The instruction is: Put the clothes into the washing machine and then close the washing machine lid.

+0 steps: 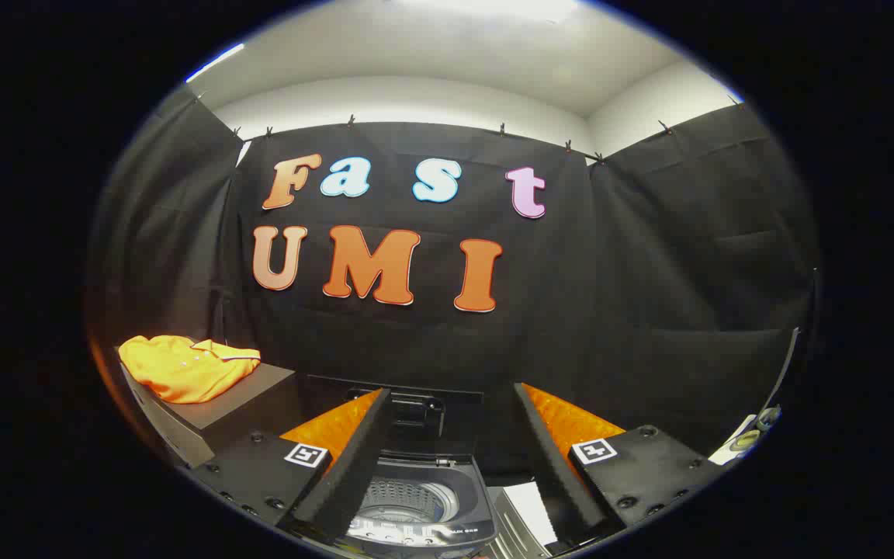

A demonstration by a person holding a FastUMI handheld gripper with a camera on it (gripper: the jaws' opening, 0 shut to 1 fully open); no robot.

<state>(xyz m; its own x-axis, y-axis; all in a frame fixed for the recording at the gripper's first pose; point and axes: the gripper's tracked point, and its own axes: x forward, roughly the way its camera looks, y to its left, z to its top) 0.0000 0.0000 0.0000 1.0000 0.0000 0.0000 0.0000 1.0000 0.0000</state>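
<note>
1. Orange shirt point(187, 367) lies crumpled on a dark platform point(261, 384), off to the left of the tongs point(447, 458) and beyond them.
2. Tongs are released, fingers wide apart, holding nothing.
3. Washing machine point(416, 497) sits below, between the fingers, lid point(416, 407) up.
4. Swing left and pinch a thick fold, so the shirt lifts whole.

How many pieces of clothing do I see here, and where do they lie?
1. An orange garment lies folded on the dark surface beside the washing machine, off to the side of the open gripper. More may lie hidden inside the drum.
</note>
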